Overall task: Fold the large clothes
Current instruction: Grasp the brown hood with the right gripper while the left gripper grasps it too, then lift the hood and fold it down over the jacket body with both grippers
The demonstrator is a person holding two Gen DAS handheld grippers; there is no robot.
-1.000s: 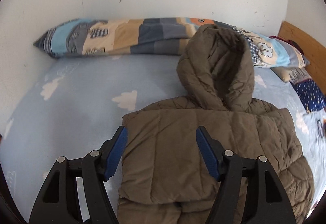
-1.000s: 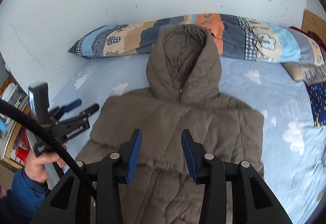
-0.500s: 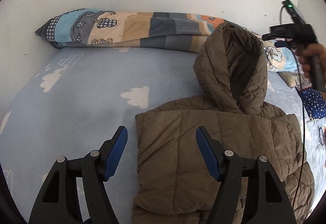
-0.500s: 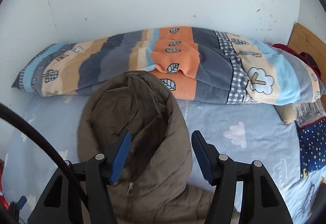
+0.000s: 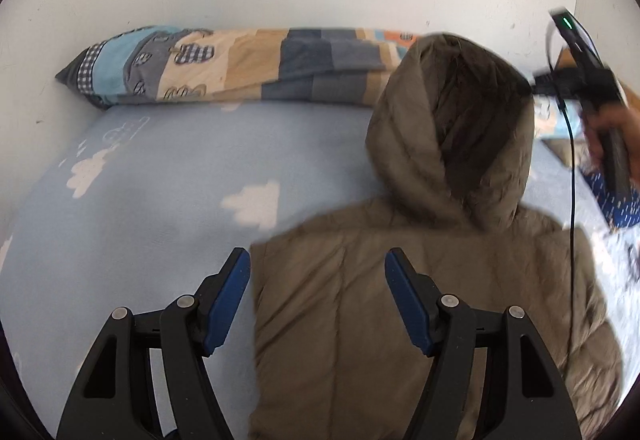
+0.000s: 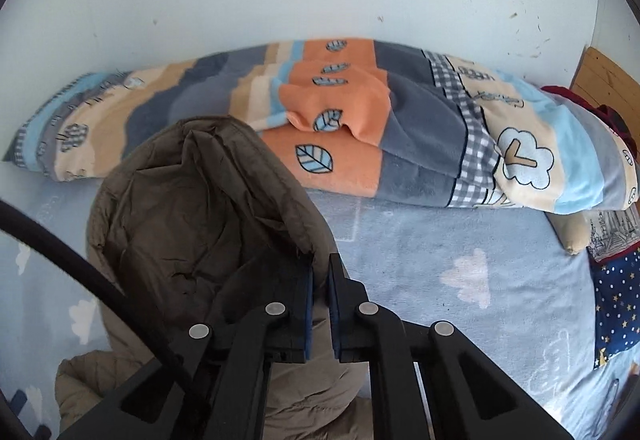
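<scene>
A brown hooded puffer jacket [image 5: 400, 312] lies on the light blue bed, sleeves folded in, hood [image 5: 452, 128] pointing at the far wall. My left gripper [image 5: 318, 280] is open and empty, hovering over the jacket's left shoulder edge. My right gripper [image 6: 320, 276] is shut on the right rim of the hood [image 6: 200, 208]. The right gripper also shows in the left wrist view [image 5: 576, 80], at the hood's right side, held by a hand.
A long patchwork pillow [image 5: 240, 68] [image 6: 400, 128] lies along the white wall. The bed sheet [image 5: 140, 200] has white clouds. A dark starry cushion [image 6: 616, 296] and a wooden headboard [image 6: 608, 80] are at the right.
My right gripper moved up from the jacket's body to the hood and shut on its right rim. My left gripper stayed open and shifted slightly along the left shoulder.
</scene>
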